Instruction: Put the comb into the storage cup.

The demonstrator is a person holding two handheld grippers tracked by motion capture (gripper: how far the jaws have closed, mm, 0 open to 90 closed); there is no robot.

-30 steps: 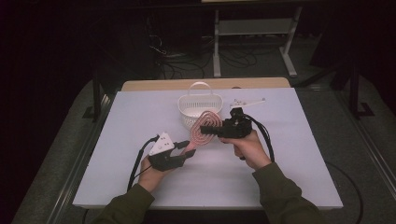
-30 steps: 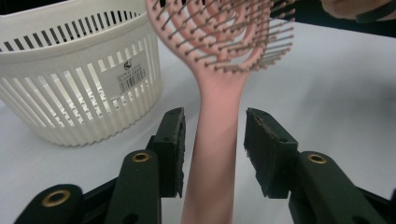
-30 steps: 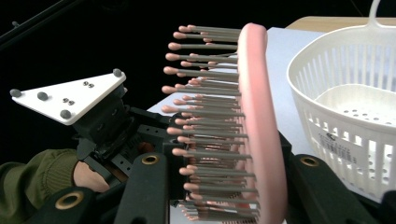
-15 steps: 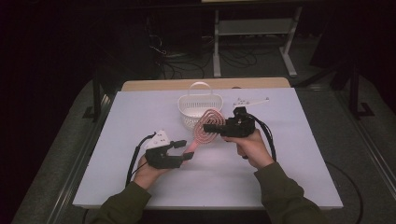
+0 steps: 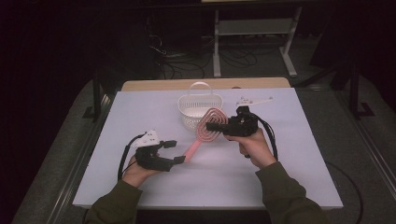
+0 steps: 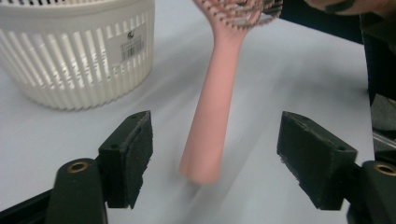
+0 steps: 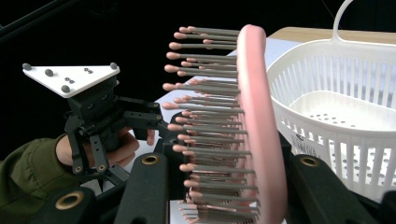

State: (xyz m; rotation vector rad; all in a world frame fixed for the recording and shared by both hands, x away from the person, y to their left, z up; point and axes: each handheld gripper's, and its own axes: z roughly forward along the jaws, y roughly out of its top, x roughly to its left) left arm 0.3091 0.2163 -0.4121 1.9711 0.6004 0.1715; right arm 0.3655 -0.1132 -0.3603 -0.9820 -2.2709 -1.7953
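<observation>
The right gripper (image 5: 215, 126) has its fingers (image 7: 144, 186) pinched on the head of the pink hairbrush (image 5: 204, 132), holding it just in front of the white basket (image 5: 200, 108). In the right gripper view the brush head stands on edge between the fingers, bristles pointing away from the basket and toward the left gripper (image 7: 156, 122).

From that head the brush handle slopes away from the basket toward the person, and its free end lies between the fingers (image 6: 128, 156) of the left gripper (image 5: 173, 151). These fingers stand spread and have just been opening; in the left gripper view a clear gap shows on each side of the handle, so neither pad presses on it.

The basket stands upright on the white desk (image 5: 299, 154), beyond the handle and to one side.
</observation>
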